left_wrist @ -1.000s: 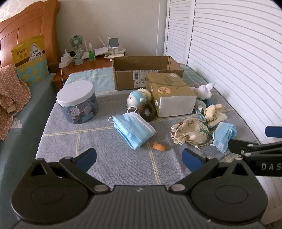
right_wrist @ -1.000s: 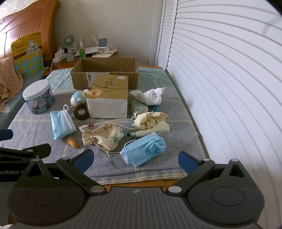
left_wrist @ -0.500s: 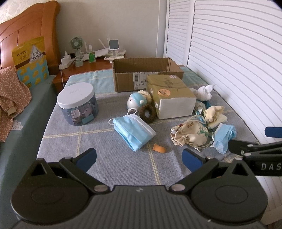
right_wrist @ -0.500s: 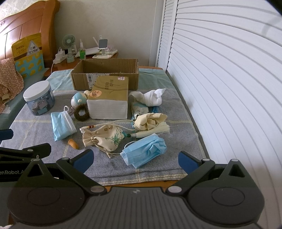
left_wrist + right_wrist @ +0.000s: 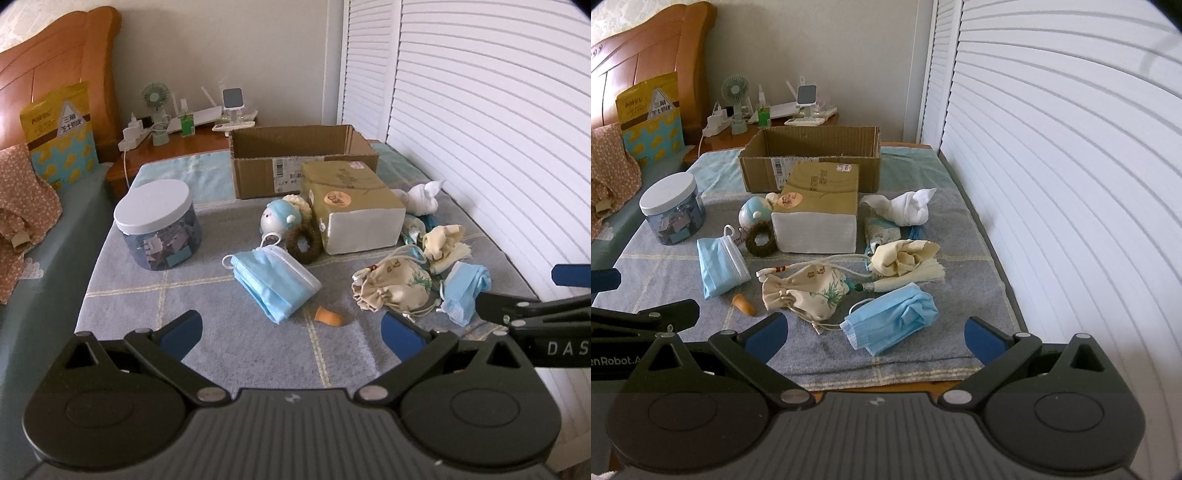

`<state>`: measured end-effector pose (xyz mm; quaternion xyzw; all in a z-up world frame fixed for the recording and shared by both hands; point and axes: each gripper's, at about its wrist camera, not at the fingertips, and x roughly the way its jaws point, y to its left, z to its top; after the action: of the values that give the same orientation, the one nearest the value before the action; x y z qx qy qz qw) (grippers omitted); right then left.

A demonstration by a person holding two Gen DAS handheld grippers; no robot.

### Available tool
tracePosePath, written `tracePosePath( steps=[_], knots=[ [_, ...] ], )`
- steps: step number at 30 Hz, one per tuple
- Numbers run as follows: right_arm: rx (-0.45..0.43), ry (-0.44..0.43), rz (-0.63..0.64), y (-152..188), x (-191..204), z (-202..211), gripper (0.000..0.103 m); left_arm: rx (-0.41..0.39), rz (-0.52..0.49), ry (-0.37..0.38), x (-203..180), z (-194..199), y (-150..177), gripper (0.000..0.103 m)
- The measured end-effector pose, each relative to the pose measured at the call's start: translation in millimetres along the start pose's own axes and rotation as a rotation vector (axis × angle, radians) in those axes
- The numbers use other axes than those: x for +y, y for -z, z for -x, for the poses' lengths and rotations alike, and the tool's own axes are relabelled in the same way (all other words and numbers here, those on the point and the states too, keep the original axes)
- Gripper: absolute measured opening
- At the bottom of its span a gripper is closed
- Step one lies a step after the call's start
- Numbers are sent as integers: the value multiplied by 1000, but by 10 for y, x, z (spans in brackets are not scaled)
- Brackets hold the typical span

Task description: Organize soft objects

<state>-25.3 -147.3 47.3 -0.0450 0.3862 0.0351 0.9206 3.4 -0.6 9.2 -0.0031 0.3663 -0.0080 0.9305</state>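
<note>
Right wrist view: the cardboard box [image 5: 812, 162] sits upper centre on the tabletop [image 5: 960, 221], the crumpled blue mask [image 5: 894, 317] lower centre. That mask lies just ahead of the right gripper [image 5: 873, 332], long axis running lower left to upper right. Its jaws, like the left gripper's [image 5: 291, 332], gape wide and hold nothing.

Two face masks [image 5: 718, 266] [image 5: 895, 317] are showing pale blue, the drawstring pouch [image 5: 805, 291] cream (with green leaf print), and the cloth [image 5: 122, 291] grey, checked with pale lines.
</note>
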Motion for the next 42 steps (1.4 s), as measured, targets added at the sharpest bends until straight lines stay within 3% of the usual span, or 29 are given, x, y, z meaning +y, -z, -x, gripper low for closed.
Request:
tracePosePath(
  steps=[10, 15, 20, 29, 35, 38, 42],
  knots=[
    [-27, -15, 22, -4, -22, -1, 103, -46, -62, 10, -25, 1, -11, 102],
    [-54, -30, 31, -12, -41, 7, 103, -86, -66, 50, 3, -29, -10, 102],
    [-66, -35, 56, -18, -34, -21, 103, -84, -74, 83, 14, -106, -3, 102],
    [-79, -54, 136, 14, -13, -155, 103, -85, -202, 88, -111, -296, 101, 102],
    [-65, -64, 139, 69, -87, -311, 103, -67, -248, 150, -141, -448, 169, 102],
    [-52, -65, 134, 101, -131, -381, 103, -44, -258, 174, -164, -518, 190, 97],
    [-37, -70, 125, 117, -197, -470, 103, -12, -259, 204, -182, -618, 201, 82]
  ],
)
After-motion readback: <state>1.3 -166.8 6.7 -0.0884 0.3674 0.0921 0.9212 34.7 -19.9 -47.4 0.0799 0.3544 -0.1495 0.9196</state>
